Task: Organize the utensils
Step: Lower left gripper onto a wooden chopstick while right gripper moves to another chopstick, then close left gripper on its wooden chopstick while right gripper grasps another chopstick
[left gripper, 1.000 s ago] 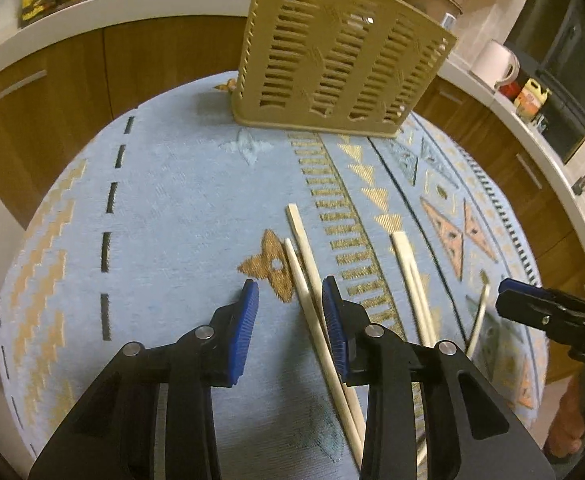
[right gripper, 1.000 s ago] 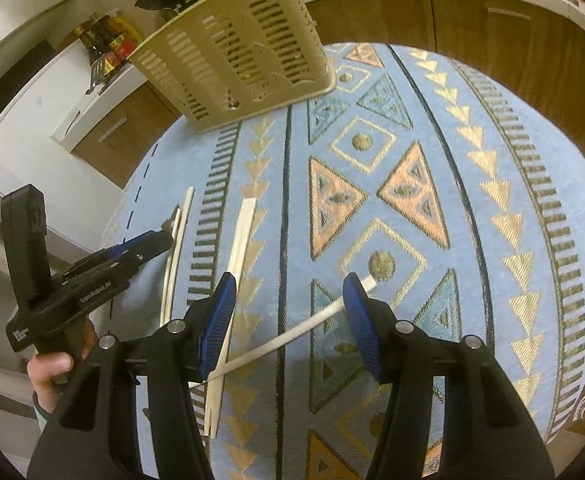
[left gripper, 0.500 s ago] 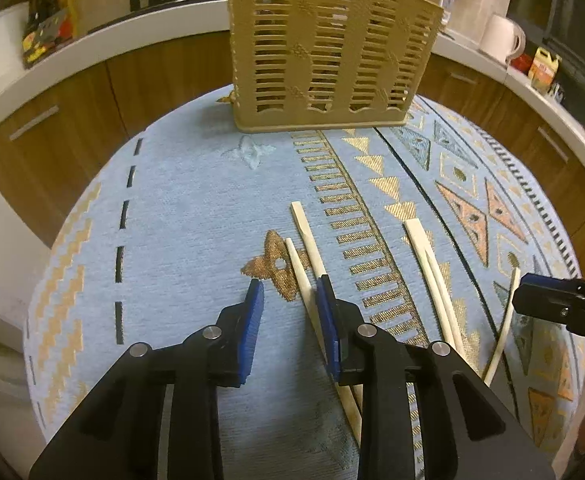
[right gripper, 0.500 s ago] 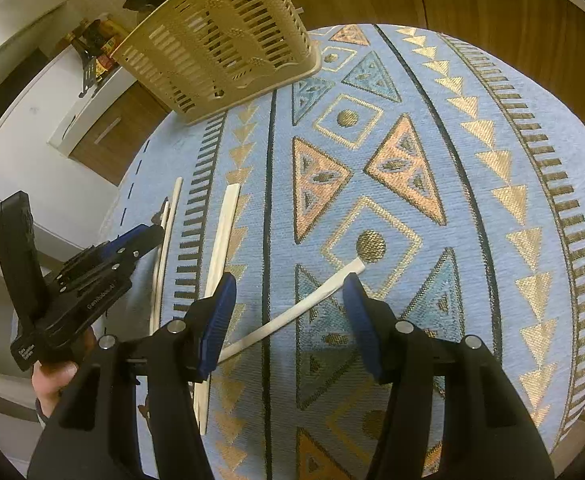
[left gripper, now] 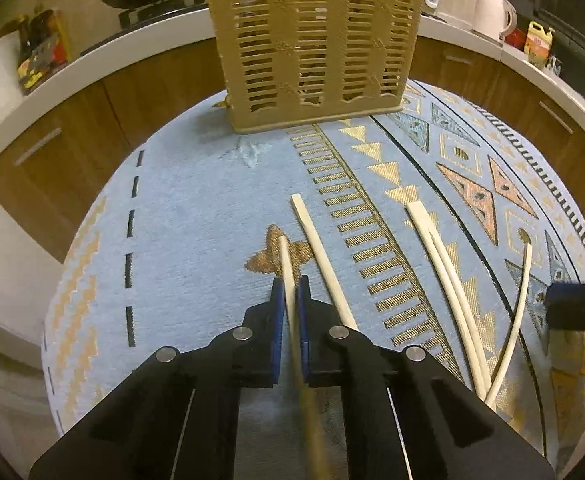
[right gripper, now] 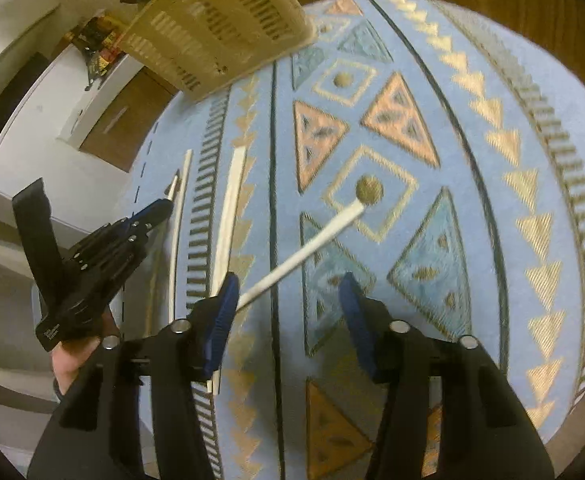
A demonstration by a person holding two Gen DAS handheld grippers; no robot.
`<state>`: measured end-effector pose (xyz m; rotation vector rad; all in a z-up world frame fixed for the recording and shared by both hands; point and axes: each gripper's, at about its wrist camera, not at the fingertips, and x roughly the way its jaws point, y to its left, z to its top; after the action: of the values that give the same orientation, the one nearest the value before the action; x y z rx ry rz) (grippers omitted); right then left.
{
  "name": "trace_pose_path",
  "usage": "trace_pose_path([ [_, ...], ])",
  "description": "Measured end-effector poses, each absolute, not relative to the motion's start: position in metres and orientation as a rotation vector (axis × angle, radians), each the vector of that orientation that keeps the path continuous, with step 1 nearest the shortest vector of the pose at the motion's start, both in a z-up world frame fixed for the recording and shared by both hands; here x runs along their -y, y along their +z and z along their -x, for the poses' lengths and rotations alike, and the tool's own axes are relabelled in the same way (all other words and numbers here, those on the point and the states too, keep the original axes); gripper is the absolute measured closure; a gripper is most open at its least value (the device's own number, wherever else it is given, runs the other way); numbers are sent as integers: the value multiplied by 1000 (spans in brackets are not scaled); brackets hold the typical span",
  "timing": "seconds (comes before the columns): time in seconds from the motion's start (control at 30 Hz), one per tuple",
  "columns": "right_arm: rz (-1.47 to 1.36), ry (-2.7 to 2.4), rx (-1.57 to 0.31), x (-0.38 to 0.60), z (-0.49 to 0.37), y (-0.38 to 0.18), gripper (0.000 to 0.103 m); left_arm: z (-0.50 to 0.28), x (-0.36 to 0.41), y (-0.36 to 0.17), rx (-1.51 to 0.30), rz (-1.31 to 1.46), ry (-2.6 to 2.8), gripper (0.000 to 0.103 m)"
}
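Chopstick [left gripper: 285,264] between pinched left gripper [left gripper: 290,292] jaws.

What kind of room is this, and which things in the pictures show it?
Most likely a home kitchen. A white countertop over wooden cabinets curves around the table, a white kettle and bottles stand on it, and a slotted utensil basket sits on the patterned tablecloth near several chopsticks.

round table [left gripper: 180,208] under a light blue patterned cloth [right gripper: 472,184]; on it: slotted beige utensil basket [left gripper: 312,48] at the far edge, five pale chopsticks [left gripper: 440,264] nearer, one [right gripper: 304,248] lying crosswise.
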<state>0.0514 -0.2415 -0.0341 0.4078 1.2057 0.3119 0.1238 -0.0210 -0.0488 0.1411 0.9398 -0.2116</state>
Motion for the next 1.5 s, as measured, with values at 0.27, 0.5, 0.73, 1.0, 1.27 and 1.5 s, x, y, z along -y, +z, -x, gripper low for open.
trace_pose_path([
  [0.27,-282,215,-1189,221,-70,-30,66,-126,5,-49,-955,-31,-276,99],
  [0.5,-108,227,-1176,191,-100,-31,80,-124,-3,-48,-968,16,-305,99],
  [0.73,80,252,-1135,166,-100,-31,92,-126,-10,-48,-982,57,-324,99],
  [1.0,371,309,-1146,166,-89,-28,96,-126,-21,-50,-1024,163,-370,99],
  [1.27,217,318,-1191,196,-85,-27,95,-131,-32,-47,-1043,207,-298,98],
  [1.5,58,356,-1261,210,-90,-25,79,-139,-54,-42,-1069,255,-281,83],
])
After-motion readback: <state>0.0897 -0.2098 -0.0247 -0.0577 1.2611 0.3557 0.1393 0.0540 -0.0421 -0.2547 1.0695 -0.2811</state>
